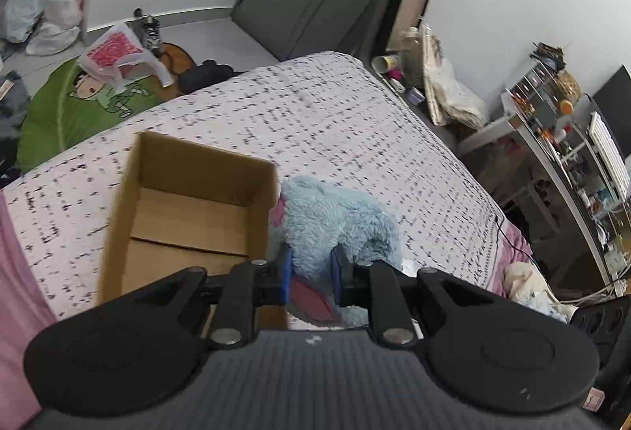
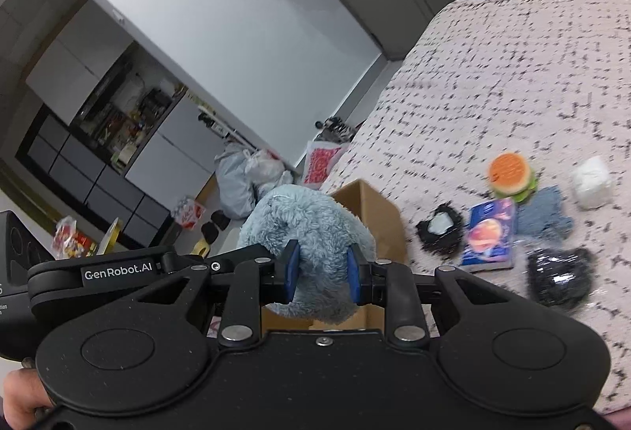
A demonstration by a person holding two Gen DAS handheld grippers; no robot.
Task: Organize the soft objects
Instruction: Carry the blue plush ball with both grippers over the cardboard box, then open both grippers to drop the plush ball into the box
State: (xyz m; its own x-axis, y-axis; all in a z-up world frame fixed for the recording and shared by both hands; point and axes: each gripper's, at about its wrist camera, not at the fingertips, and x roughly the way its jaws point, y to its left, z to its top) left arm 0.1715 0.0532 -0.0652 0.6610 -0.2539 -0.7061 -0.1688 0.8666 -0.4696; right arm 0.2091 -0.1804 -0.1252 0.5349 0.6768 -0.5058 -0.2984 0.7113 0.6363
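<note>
Currently held: one pale blue plush toy (image 1: 339, 221), pinched by both grippers at the open cardboard box (image 1: 189, 209).
Left gripper (image 1: 312, 274) clamps the toy's fur and pink patch just right of the box wall; right gripper (image 2: 323, 272) squeezes its rounded blue bulk in front of the box. On the patterned bedspread (image 2: 493, 75) lie a burger toy (image 2: 510, 175), white block (image 2: 591, 182), blue cloth (image 2: 546, 215), book (image 2: 491, 234) and two black fuzzy items (image 2: 560, 280).
</note>
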